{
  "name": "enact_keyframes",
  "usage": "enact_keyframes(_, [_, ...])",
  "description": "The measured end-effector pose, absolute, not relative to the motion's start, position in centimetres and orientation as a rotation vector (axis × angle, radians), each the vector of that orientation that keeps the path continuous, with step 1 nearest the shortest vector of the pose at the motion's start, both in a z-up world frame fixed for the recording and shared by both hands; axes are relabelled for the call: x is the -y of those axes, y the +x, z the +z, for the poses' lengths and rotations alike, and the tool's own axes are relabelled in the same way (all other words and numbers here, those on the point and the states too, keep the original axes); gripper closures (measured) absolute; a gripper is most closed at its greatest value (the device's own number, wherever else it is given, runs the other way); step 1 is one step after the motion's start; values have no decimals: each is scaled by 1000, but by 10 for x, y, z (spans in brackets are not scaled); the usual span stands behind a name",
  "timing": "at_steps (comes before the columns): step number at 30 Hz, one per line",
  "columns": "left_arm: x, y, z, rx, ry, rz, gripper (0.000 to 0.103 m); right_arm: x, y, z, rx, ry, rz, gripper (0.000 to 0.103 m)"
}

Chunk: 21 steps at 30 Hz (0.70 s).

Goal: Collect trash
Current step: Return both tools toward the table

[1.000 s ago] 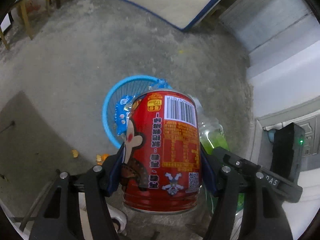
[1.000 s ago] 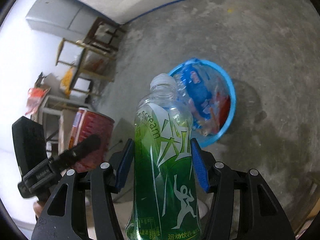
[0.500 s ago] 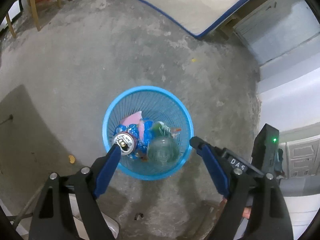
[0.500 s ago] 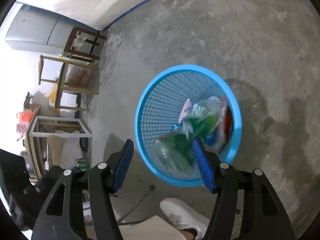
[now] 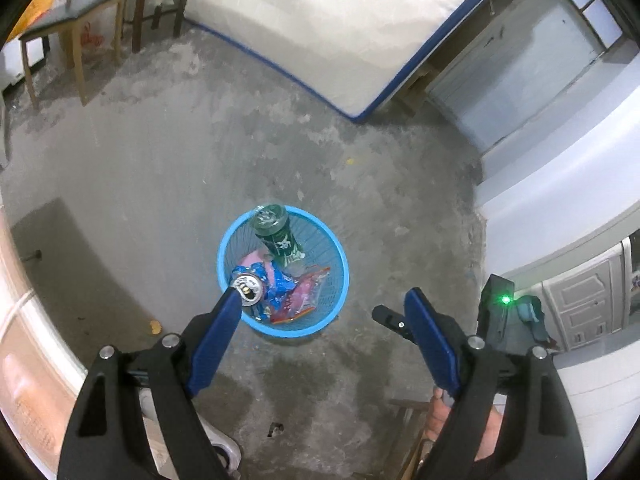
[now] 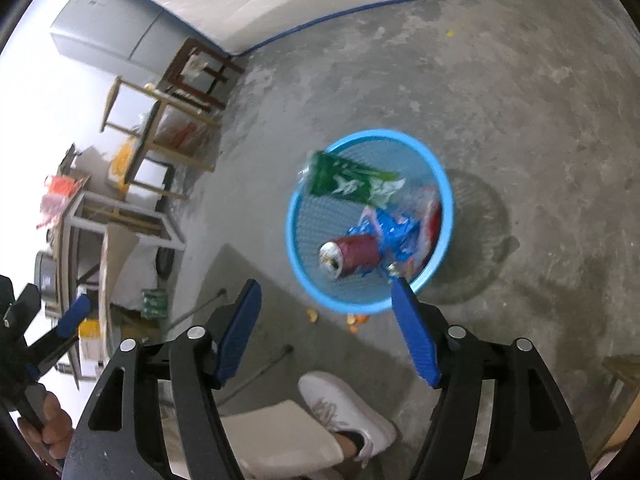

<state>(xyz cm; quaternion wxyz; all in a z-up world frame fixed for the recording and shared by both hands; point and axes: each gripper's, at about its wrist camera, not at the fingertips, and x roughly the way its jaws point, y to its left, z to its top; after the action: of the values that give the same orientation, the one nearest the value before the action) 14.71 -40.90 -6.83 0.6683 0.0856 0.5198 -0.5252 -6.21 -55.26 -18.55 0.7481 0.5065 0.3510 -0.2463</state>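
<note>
Two grippers: both above a blue mesh wastebasket (image 5: 224, 258), jaws spread wide, nothing between the fingers.
Left gripper (image 5: 322, 300): released; blue pads flank the near part of the basket in its own view, left pad tip overlapping the can's top.
Right gripper (image 6: 326, 286): released; right pad tip overlaps the basket's near rim in its view, left pad over bare floor.
Wastebasket: stands upright on the concrete floor (image 5: 160, 168); seen in the right wrist view at (image 6: 444, 192).
Green bottle (image 5: 278, 240): inside the basket, tilted, its base propped at the far rim and its neck end down among the wrappers; in the right wrist view (image 6: 348, 184) it lies across the far-left part of the basket, blurred.
Red can (image 6: 354, 254): inside the basket, on its side near the near-left wall, silver top facing the cameras; top shows at (image 5: 248, 289).
Wrappers: blue crinkled packet (image 5: 276, 284) and pink packet (image 5: 308, 290) beneath and beside the can and bottle.
Floor scraps: orange bits (image 6: 356, 320) on the concrete just outside the near rim of the basket.
Surroundings: white mattress with blue edging (image 5: 320, 20) against the far wall; wooden stools (image 5: 72, 20) far left; white shoe (image 6: 344, 412) near the bottom of the right wrist view.
</note>
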Motion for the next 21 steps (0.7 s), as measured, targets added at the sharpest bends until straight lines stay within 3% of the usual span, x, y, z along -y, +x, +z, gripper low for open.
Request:
enact_keyframes(9, [281, 155, -23, -1037, 113, -1094, 18, 465, -23, -142, -799, 944, -368, 32])
enact_keyframes(21, [143, 162, -5, -851, 76, -848, 12, 392, 23, -75, -801, 775, -110, 19])
